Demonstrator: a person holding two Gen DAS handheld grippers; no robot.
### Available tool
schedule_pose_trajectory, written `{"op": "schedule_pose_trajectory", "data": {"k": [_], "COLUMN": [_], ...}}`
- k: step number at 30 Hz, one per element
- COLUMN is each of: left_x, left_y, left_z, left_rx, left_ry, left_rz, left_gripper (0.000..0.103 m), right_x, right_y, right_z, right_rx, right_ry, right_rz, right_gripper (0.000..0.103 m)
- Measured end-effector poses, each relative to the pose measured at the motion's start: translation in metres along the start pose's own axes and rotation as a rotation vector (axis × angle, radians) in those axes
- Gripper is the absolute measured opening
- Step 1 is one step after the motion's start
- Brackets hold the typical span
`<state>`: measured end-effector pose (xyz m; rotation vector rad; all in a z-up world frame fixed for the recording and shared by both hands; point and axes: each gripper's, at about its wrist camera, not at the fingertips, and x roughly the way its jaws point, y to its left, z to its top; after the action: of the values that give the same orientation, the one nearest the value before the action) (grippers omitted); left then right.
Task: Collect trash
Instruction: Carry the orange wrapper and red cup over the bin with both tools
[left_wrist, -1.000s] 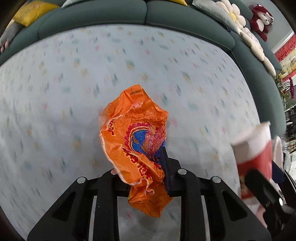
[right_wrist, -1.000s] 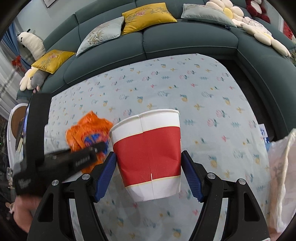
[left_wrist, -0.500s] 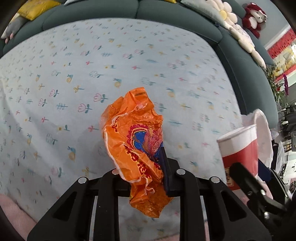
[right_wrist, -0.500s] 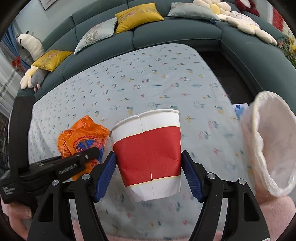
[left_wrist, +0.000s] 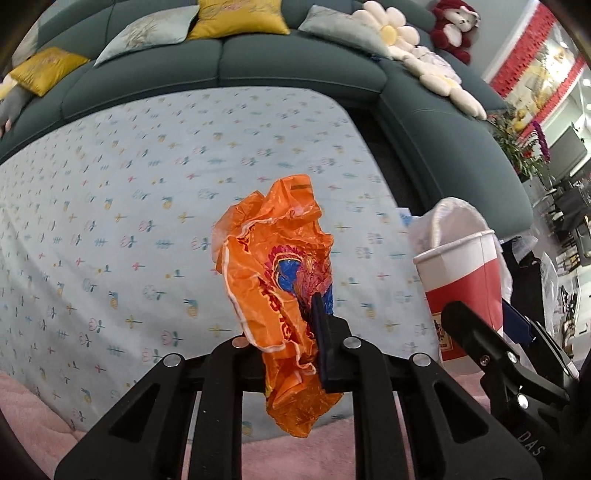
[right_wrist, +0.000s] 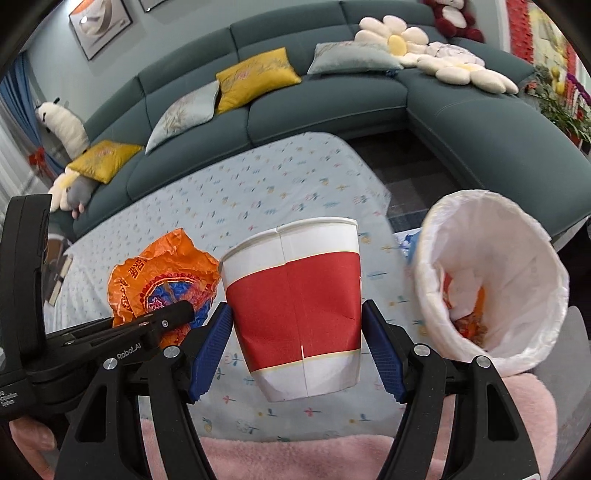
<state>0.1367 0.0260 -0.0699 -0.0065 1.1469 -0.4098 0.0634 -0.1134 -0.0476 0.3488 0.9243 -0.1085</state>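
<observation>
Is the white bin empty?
No, the right view looks into the bin, and orange and white scraps lie at the bottom of its liner.

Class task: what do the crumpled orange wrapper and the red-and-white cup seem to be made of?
Crumpled orange wrapper: probably thin glossy plastic film, since it is sharply creased, shiny and printed.
Red-and-white cup: likely matte paperboard, with a visible vertical seam, a rolled rim and a slight dent in its wall.

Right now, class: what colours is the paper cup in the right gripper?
The paper cup has a red band between white top and bottom; the right wrist view shows it best.
</observation>
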Motion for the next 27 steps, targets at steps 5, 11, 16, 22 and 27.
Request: {"op": "schedule_pose_trajectory", "data": {"k": [5,11,16,22,27], "left_x": [-0.013,-0.021,-0.023,-0.022,-0.015], "left_y": [-0.021,-0.048,-0.075,-0.111,-0.146], "left_z": [0.002,0.009,0.015,0.022,0.029], "left_rx": [0.019,0.056,0.090,0.142,0.192], "left_ry": [-0.019,-0.036,-0.043,-0.050,-0.042], "left_rz": [-0.028,-0.065,-0.101,-0.138,-0.173], "left_gripper": [0.015,0.015,0.015,0.015,0.015], "right_x": [-0.018,-0.032,-0.044,-0.056,-0.065], "right_y": [-0.019,-0.043,-0.068,-0.099,-0.127], "right_z": [0.000,0.004,0.006,0.009,0.010], "right_rx": [0.028,0.054,0.087,0.132,0.175], "right_ry": [-0.039,-0.078,-0.106,-0.136,-0.155], "right_rz": [-0.009,-0.038,-0.055,-0.089,-0.117], "right_gripper": [0.068,0.068,0.068,0.068,0.068]}}
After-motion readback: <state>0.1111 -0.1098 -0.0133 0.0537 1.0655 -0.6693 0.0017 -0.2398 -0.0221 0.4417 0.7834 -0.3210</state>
